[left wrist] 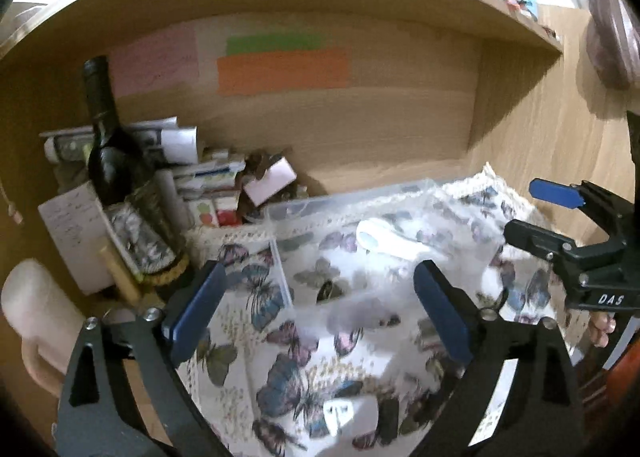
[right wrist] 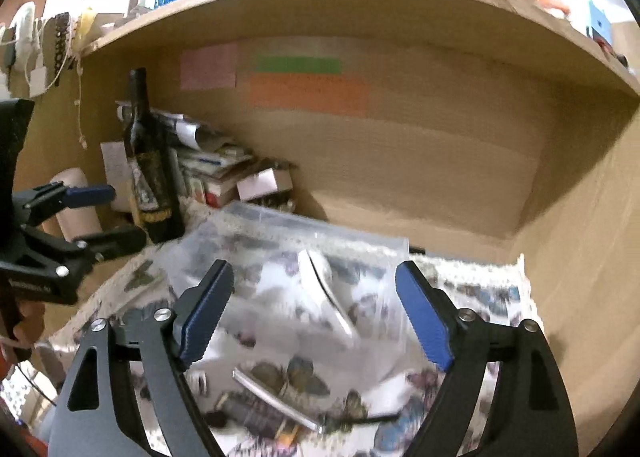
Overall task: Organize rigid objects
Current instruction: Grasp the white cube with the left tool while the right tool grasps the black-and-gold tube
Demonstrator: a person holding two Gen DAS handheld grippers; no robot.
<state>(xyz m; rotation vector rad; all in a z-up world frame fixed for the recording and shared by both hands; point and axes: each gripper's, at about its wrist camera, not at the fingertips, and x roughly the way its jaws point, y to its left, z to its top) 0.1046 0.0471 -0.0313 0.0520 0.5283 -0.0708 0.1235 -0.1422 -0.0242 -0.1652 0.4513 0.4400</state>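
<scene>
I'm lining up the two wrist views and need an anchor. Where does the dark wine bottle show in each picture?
Left wrist view: the wine bottle stands upright at far left, in front of stacked boxes and papers.
Right wrist view: the wine bottle stands left of centre, just beyond the left gripper.
Shared landmark: the orange note on the shelf's back wall, up and right of the bottle.

left wrist: faces shelf nook [left wrist: 340, 129] | right wrist: same, close
</scene>
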